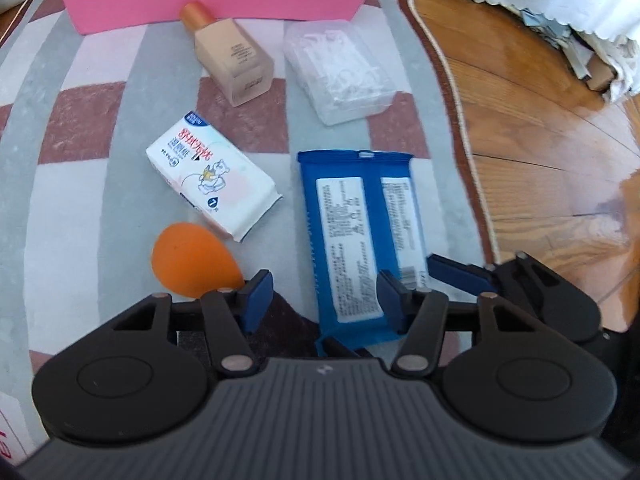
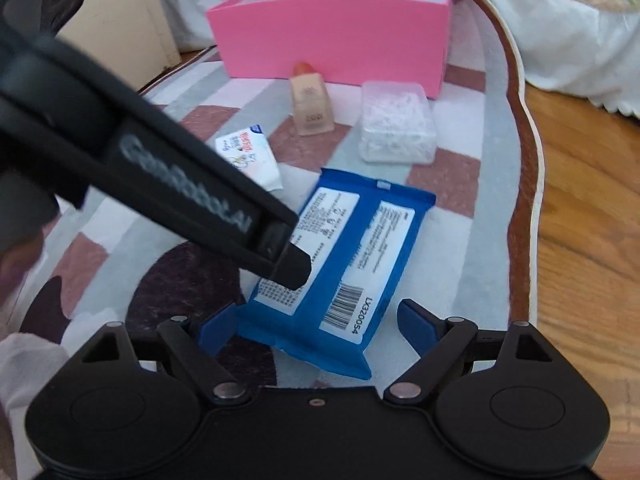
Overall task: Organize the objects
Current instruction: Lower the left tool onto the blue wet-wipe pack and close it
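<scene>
- Presently, step in hand: grasping the blue plastic wipes packet (image 2: 340, 264), lying near the pink cardboard box (image 2: 332, 40).
- Right tool (image 2: 316, 328): wide, straddling packet.
- Left tool (image 1: 320, 300): half-narrowed, gripping nothing.
- Next: close, lift into box.

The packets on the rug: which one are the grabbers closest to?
The big blue packet with the barcode. Both grippers sit at its near end, while the small white packet with the cartoon bear lies farther off, beside the orange sponge.

Your left tool (image 1: 326, 300) points steeply down, its blue fingers (image 1: 256, 300) partly spread, nothing pressed between the pads. Your right tool (image 2: 316, 326) also tilts downward, fingers (image 2: 416, 326) set wide apart. The left tool's black body crosses the right camera's view.
</scene>
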### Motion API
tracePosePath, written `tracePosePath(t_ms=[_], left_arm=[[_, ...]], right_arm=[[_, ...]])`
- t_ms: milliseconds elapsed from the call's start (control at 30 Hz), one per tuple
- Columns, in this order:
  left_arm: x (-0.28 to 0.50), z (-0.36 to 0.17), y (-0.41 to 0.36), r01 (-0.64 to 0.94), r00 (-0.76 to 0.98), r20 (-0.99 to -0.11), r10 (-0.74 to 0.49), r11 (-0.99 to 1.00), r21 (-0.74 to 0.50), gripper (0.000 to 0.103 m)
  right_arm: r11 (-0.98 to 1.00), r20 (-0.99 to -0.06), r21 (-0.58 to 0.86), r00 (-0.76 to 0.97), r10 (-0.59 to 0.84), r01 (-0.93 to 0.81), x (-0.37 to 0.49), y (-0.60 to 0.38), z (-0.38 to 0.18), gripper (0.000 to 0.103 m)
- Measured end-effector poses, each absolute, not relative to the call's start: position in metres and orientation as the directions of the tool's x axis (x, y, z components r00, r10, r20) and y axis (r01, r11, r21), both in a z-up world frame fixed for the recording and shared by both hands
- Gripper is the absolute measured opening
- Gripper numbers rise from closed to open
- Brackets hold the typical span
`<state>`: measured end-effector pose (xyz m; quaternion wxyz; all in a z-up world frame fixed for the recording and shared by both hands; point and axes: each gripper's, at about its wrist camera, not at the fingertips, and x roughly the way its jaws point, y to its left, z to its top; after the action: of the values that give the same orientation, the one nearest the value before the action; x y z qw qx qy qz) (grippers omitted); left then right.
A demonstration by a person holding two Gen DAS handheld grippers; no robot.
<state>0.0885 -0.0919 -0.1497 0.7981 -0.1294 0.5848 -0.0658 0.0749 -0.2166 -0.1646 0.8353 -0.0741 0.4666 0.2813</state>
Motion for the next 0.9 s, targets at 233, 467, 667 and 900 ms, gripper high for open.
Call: tracePosePath(t_ms=[233, 467, 667, 900], left_arm=[[0.084, -0.157, -0.093, -0.072, 0.349, -0.900, -0.260, 0.950, -0.302, 0.056], [0.080, -0.160, -0.090, -0.083, 0.360, -0.868, -0.341, 0.915, -0.394, 0.036], [0.076, -0.159, -0.097, -0.072, 0.372, -0.864, -0.339, 0.917, -0.391, 0.036], [0.073, -0.163, -0.094, -0.105, 0.367, -0.860, -0.354, 0.903, -0.416, 0.036]], right_arm=[[0.849, -0.813, 0.109, 0.445, 0.376, -0.518, 0.071, -0.207, -0.166, 0.090], [0.848, -0.798, 0.136, 0.451, 0.401, -0.513, 0.069, -0.212, -0.163, 0.074], [0.842, -0.791, 0.162, 0.443, 0.422, -0.514, 0.071, -0.220, -0.158, 0.062], [0.844, -0.821, 0.127, 0.421, 0.384, -0.521, 0.071, -0.218, -0.161, 0.073]])
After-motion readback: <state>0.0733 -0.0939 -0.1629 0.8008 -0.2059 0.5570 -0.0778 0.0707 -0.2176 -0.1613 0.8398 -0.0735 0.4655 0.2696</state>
